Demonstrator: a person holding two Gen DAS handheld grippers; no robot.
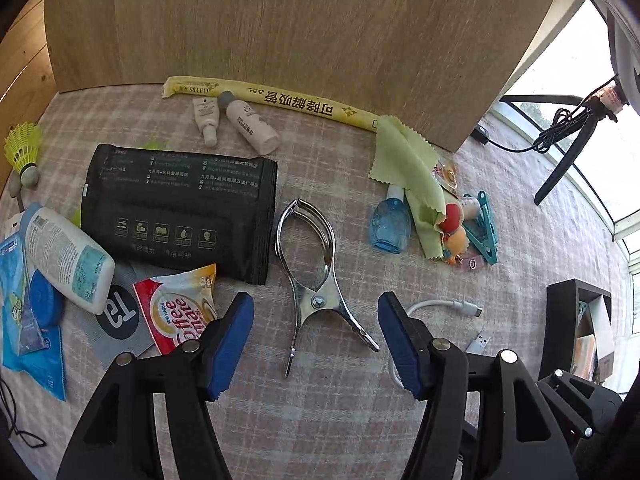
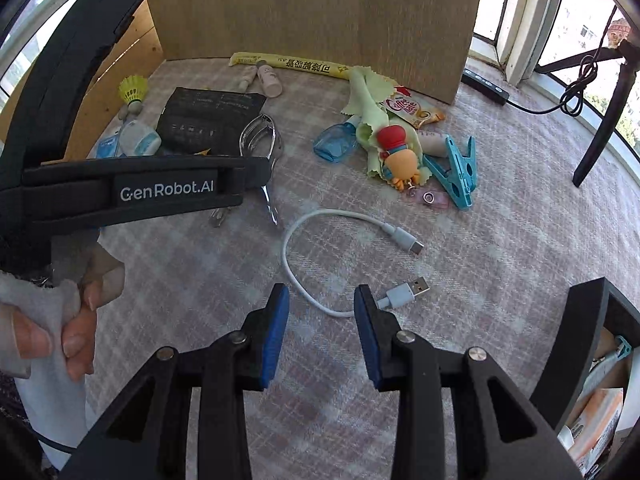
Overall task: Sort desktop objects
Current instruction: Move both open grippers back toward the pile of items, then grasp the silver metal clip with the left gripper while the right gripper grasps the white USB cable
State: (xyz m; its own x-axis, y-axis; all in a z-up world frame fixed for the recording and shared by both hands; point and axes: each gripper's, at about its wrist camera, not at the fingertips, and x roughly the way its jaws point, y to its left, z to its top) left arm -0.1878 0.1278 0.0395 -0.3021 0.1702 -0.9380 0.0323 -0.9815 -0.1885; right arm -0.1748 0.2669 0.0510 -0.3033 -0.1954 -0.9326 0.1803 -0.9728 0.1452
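Note:
My left gripper (image 1: pixel 316 312) is open and empty, its fingers on either side of the handle end of a large metal clamp (image 1: pixel 310 256) lying on the checked cloth. My right gripper (image 2: pixel 322 304) is open and empty above a white USB cable (image 2: pixel 320 240). The left gripper's body (image 2: pixel 132 192) crosses the right wrist view and hides part of the clamp (image 2: pixel 262 140). A black pouch (image 1: pixel 180 204), a Coffee-mate sachet (image 1: pixel 180 312), a white bottle (image 1: pixel 68 256), a blue spray bottle (image 1: pixel 390 224), a green cloth (image 1: pixel 412 176) and a teal clip (image 1: pixel 486 228) lie around.
A wooden board (image 1: pixel 300 32) stands behind the objects, with a yellow straw packet (image 1: pixel 280 100) and two small bottles (image 1: pixel 236 120) at its foot. A black storage box (image 2: pixel 600 360) holding items sits at the right. A shuttlecock (image 1: pixel 24 148) lies far left. A toy figure (image 2: pixel 400 156) rests by the teal clip.

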